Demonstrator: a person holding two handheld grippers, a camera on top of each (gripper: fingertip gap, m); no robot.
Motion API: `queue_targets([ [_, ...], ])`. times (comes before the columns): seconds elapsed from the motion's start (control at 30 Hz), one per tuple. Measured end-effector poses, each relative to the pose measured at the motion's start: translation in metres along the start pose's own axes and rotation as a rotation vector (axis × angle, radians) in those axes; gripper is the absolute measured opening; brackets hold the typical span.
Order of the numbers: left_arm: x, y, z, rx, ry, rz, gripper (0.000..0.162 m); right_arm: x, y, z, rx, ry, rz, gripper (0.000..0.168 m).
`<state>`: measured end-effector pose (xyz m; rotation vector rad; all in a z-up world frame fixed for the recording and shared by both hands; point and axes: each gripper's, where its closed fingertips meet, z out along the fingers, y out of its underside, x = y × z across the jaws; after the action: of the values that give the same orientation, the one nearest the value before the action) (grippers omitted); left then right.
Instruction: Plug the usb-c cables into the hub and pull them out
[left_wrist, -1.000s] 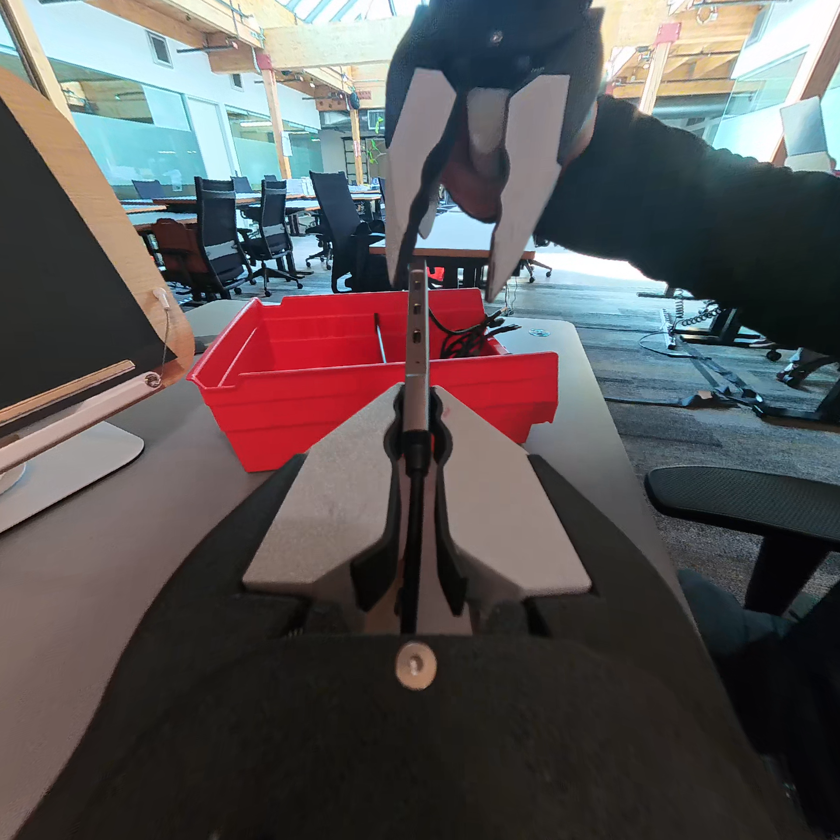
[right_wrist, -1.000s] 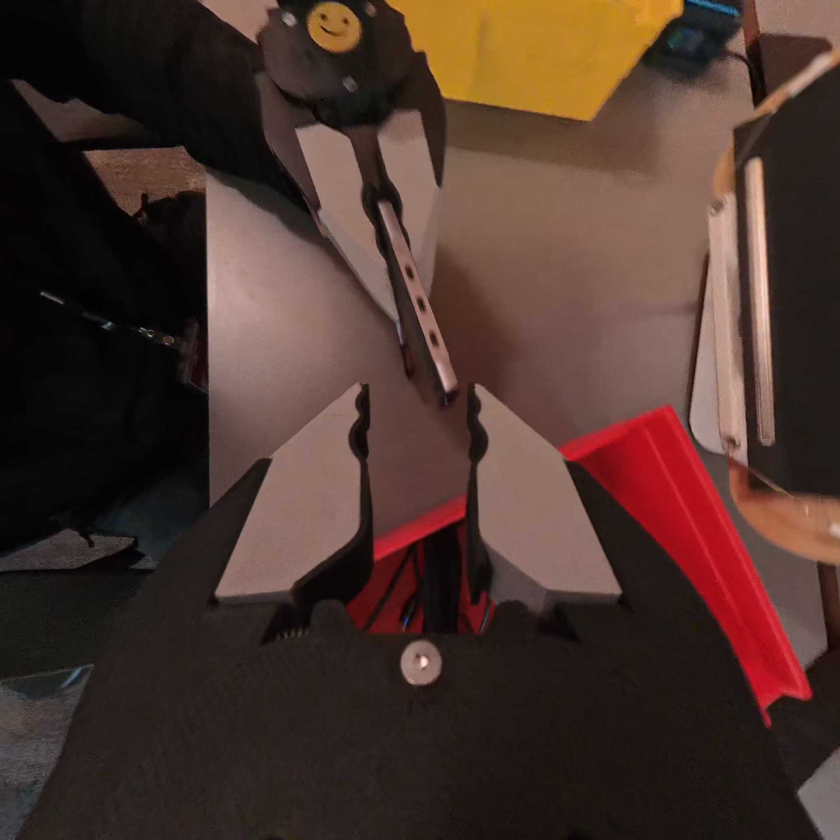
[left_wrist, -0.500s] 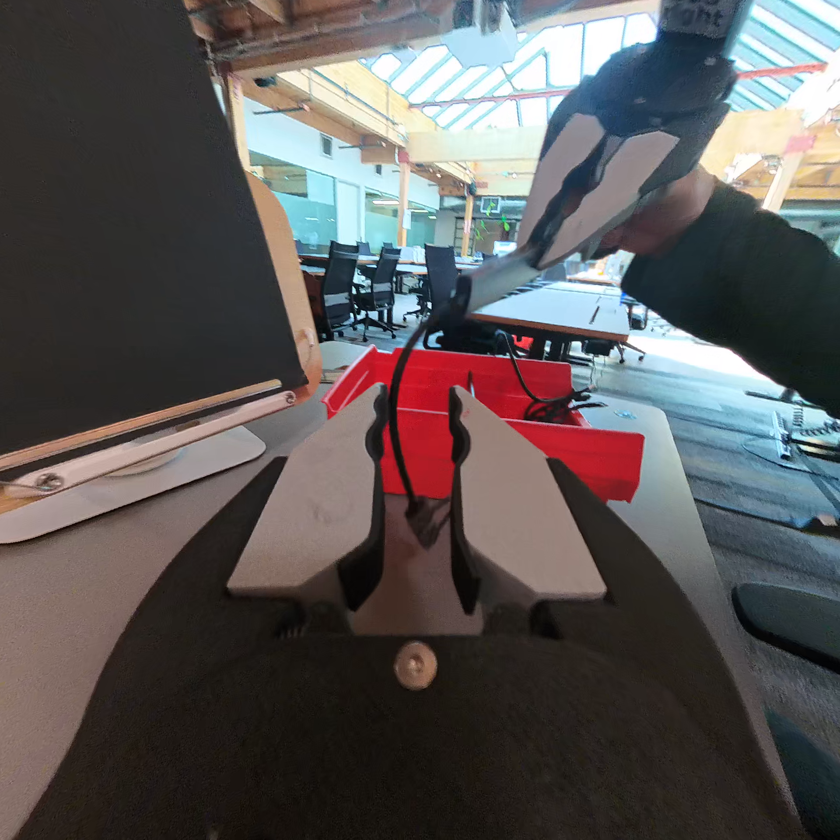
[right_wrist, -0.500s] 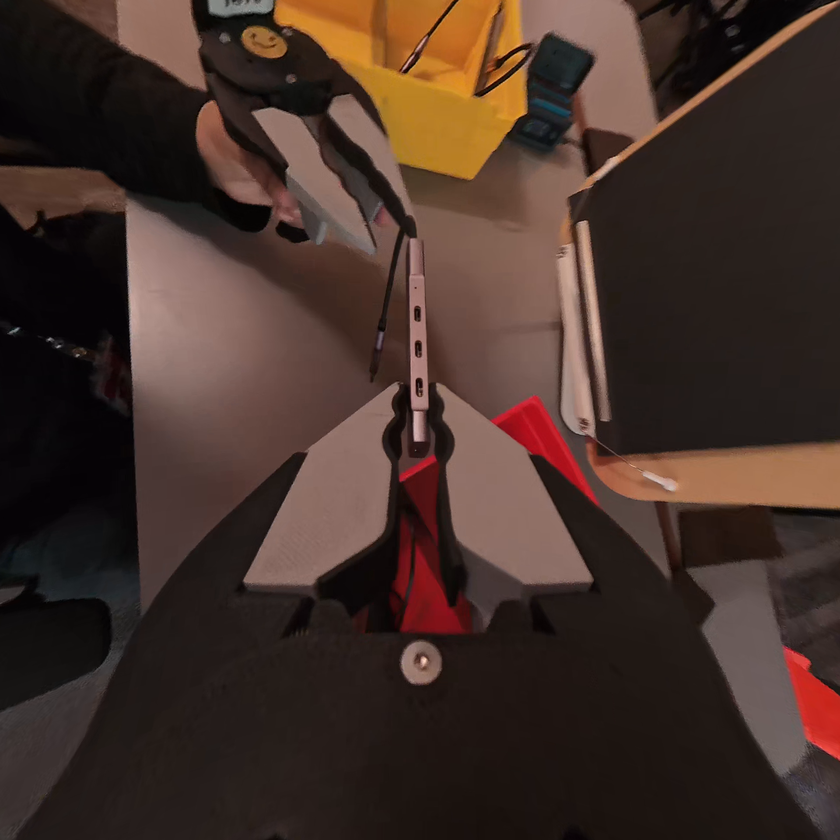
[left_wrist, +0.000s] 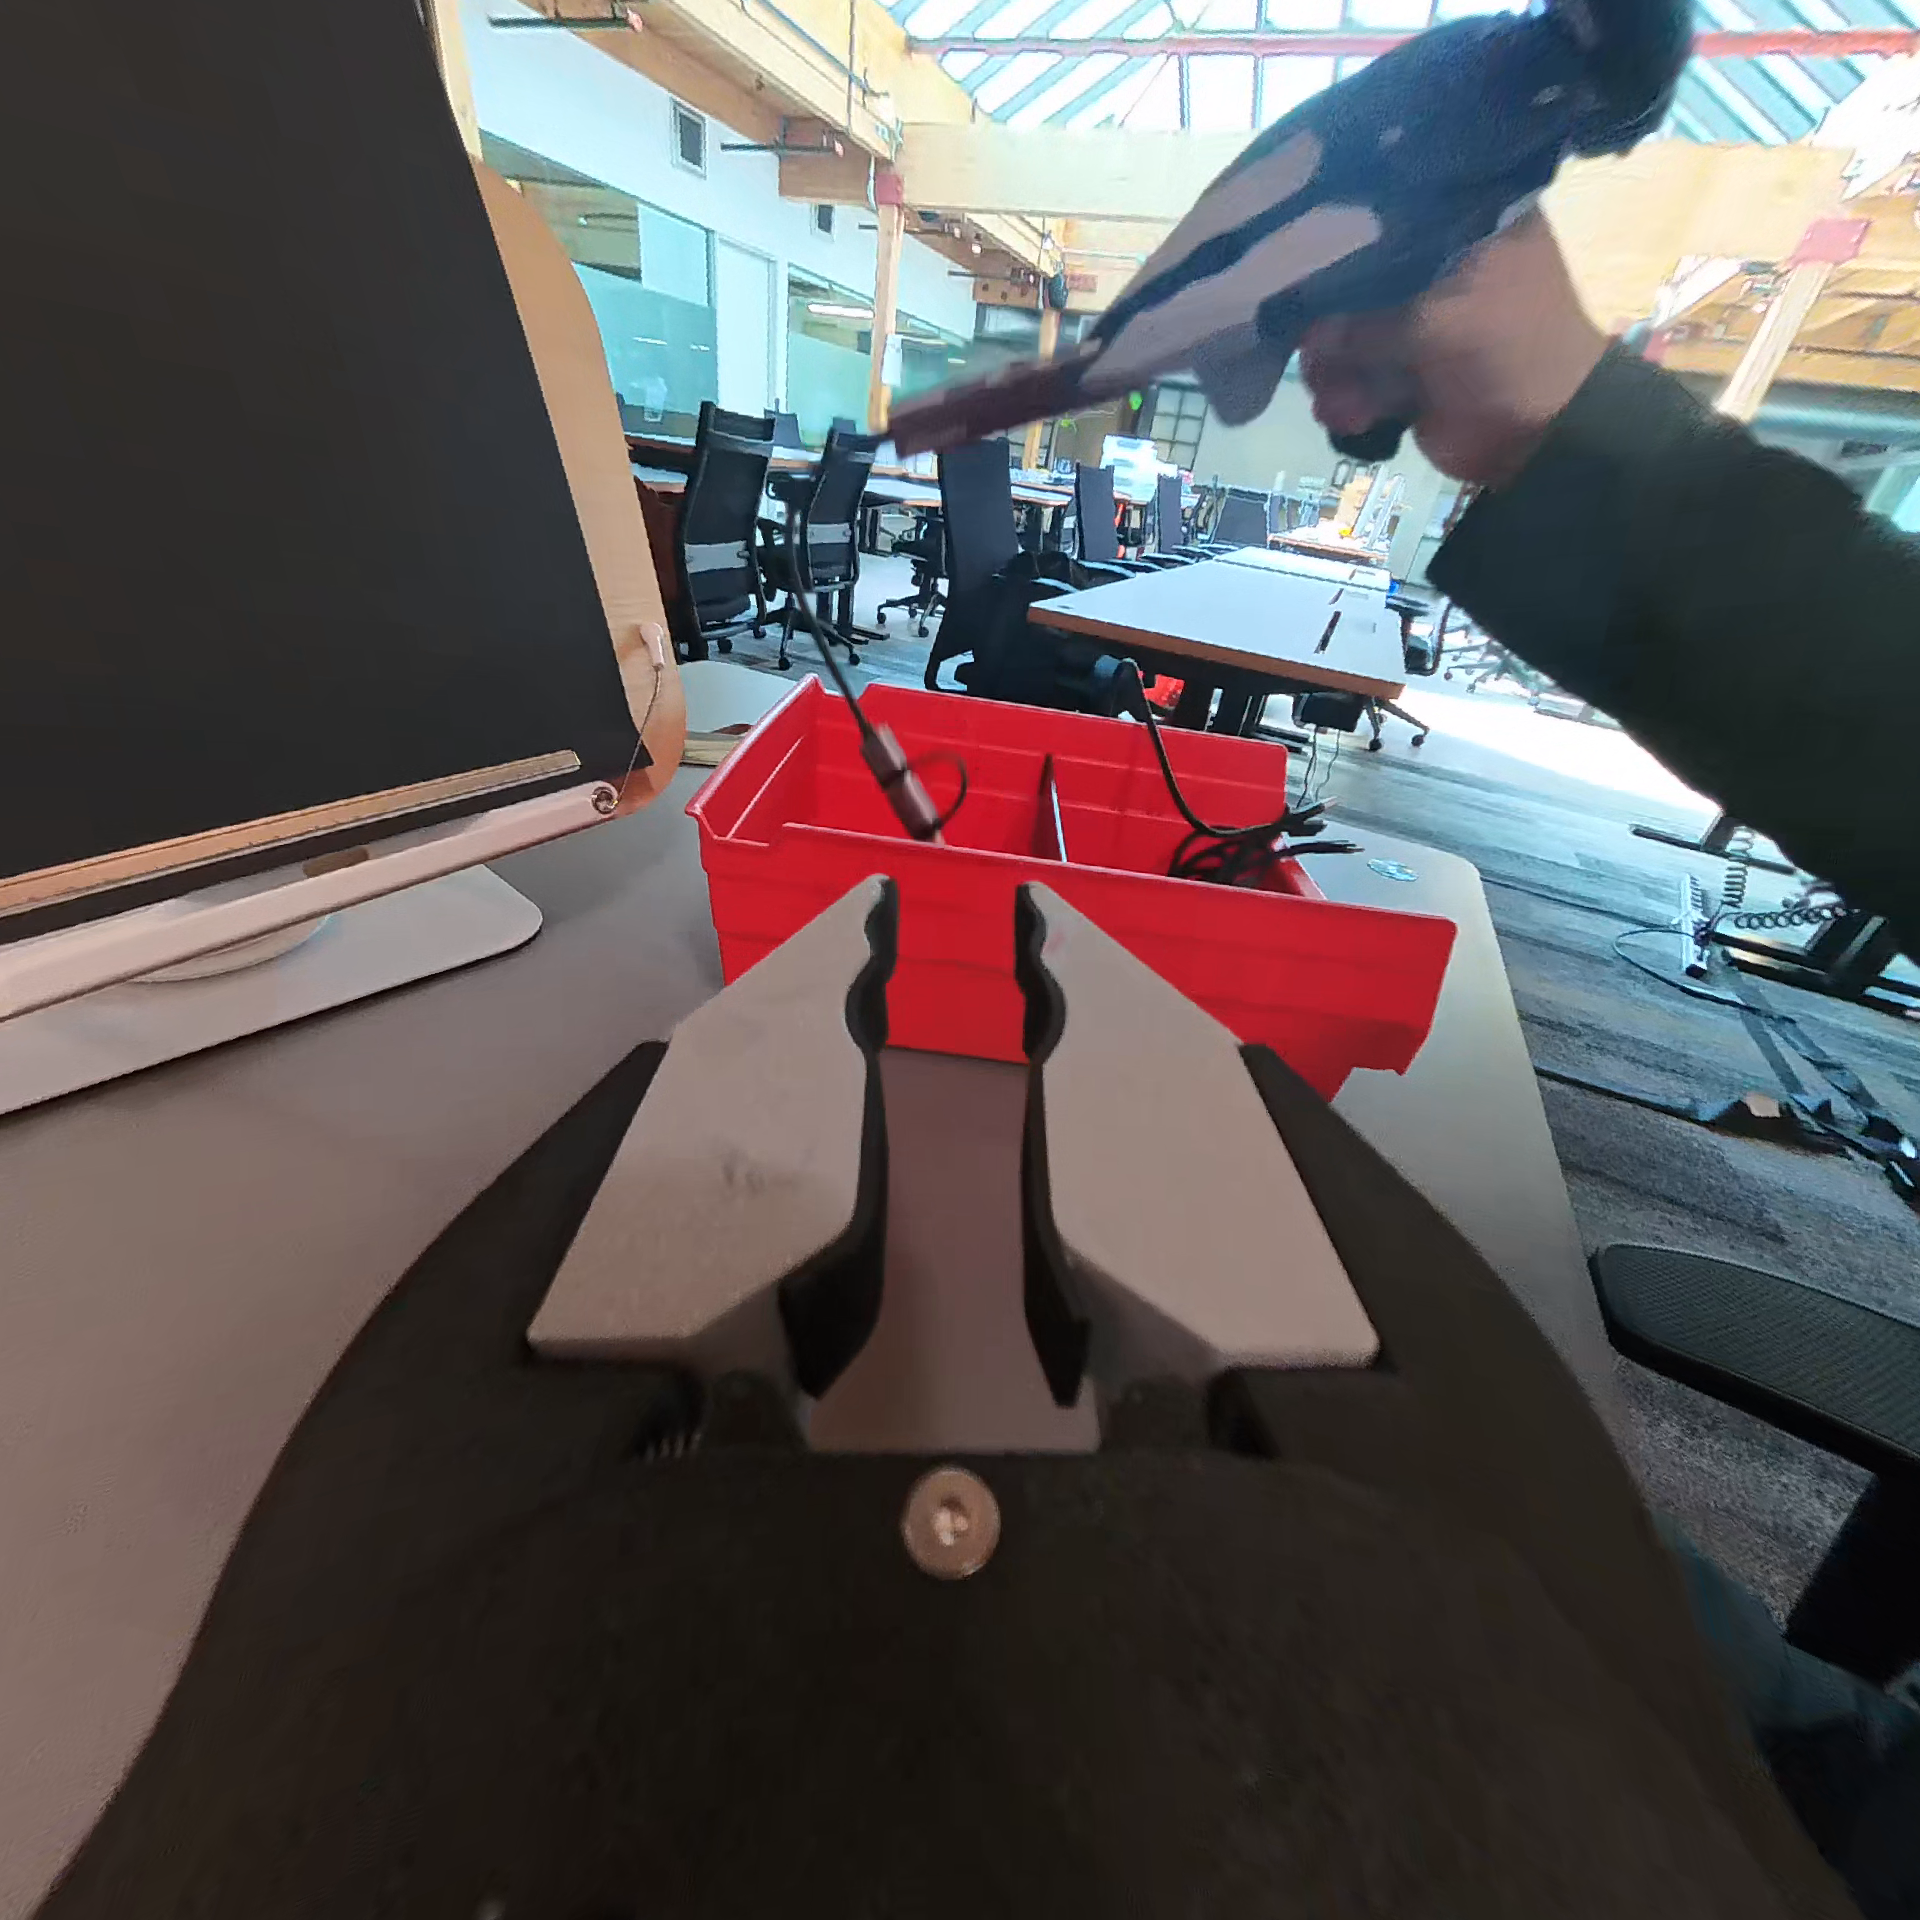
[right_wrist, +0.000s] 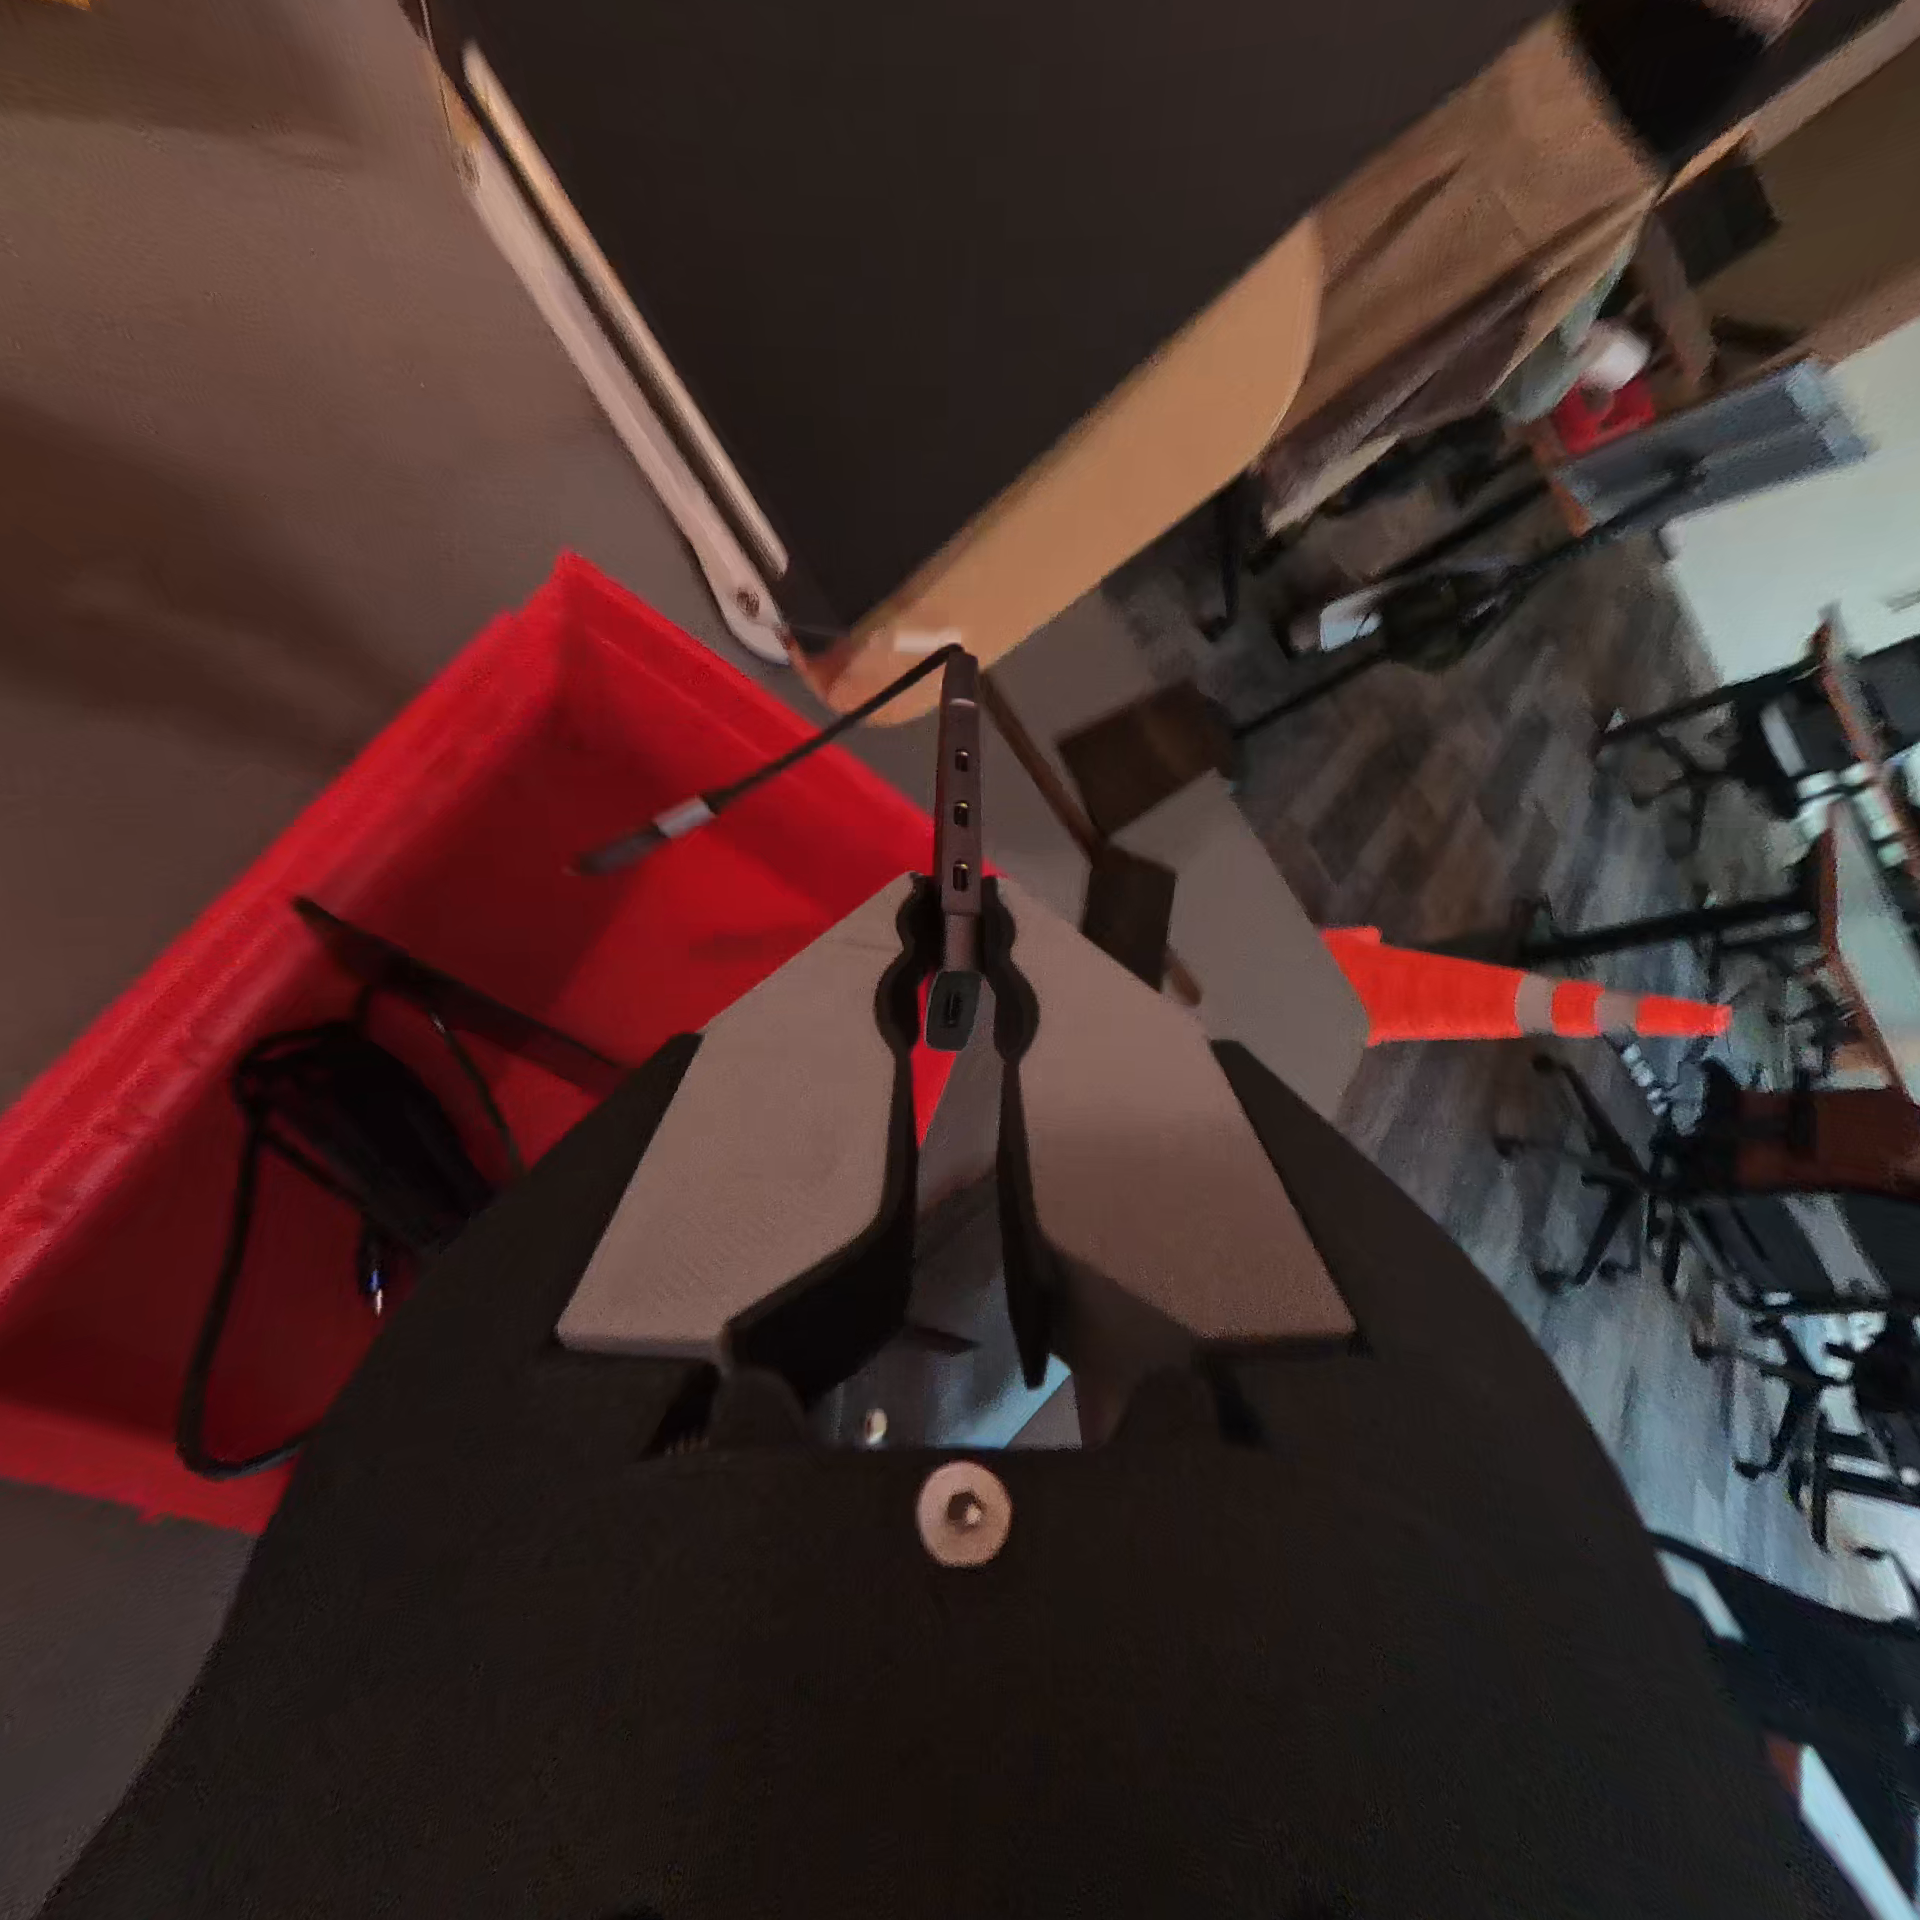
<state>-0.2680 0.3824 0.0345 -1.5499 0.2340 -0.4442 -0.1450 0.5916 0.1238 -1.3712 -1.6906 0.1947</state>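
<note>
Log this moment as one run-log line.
right gripper: shut on hub, above red bin | hub's cable: dangling over bin | left gripper: open, empty | loose black cables: in bin

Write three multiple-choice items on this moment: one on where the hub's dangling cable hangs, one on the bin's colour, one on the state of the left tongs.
1. The slim grey metal hub held in the right tongs has a short black cable whose plug end hangs over:
A. the yellow bin
B. the red plastic bin
C. the floor

2. The bin with a divider and a coil of black cables is:
A. blue
B. yellow
C. red

3. The left tongs are:
A. open and empty
B. shut on the hub
C. shut on a cable

Key: 1 B, the plug shows against the bin's red interior in both views. 2 C, its walls are bright red. 3 A, a clear gap between the fingers with nothing in it.
</note>
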Motion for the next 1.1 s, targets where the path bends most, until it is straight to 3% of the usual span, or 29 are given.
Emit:
queue_targets([
  [0.17,0.001,0.004,0.002,-0.015,0.014,-0.014,0.019,-0.057,0.080,0.067,-0.274,-0.263,0.108,0.007],
  [0.23,0.002,0.005,0.003,-0.020,0.017,-0.012,0.019,-0.073,0.114,0.087,-0.445,-0.281,0.132,0.019],
  [0.33,0.004,0.008,0.004,-0.037,0.025,-0.008,0.019,-0.077,0.130,0.097,-0.566,-0.251,0.154,0.031],
  [0.43,0.005,0.010,0.005,-0.047,0.030,-0.005,0.021,-0.052,0.099,0.088,-0.453,-0.139,0.224,0.025],
  [0.53,0.001,0.016,0.007,-0.073,0.017,-0.002,0.021,-0.044,0.038,0.063,-0.223,-0.112,0.361,0.030],
  [0.67,0.005,0.022,0.010,-0.105,0.035,-0.003,0.024,-0.101,-0.068,0.031,0.179,-0.310,0.442,0.053],
  [0.7,0.006,0.023,0.010,-0.109,0.031,0.010,0.024,-0.120,-0.086,0.027,0.239,-0.352,0.439,0.062],
  [0.77,0.005,0.022,0.009,-0.118,0.017,0.035,0.026,-0.151,-0.112,0.028,0.323,-0.380,0.439,0.064],
  [0.93,0.021,0.024,-0.010,-0.172,0.022,-0.025,0.043,-0.207,-0.144,0.058,0.493,-0.401,0.548,0.063],
  [1.1,0.015,-0.014,-0.080,-0.244,-0.107,0.131,0.051,-0.258,-0.144,0.098,0.518,-0.492,0.517,0.059],
])
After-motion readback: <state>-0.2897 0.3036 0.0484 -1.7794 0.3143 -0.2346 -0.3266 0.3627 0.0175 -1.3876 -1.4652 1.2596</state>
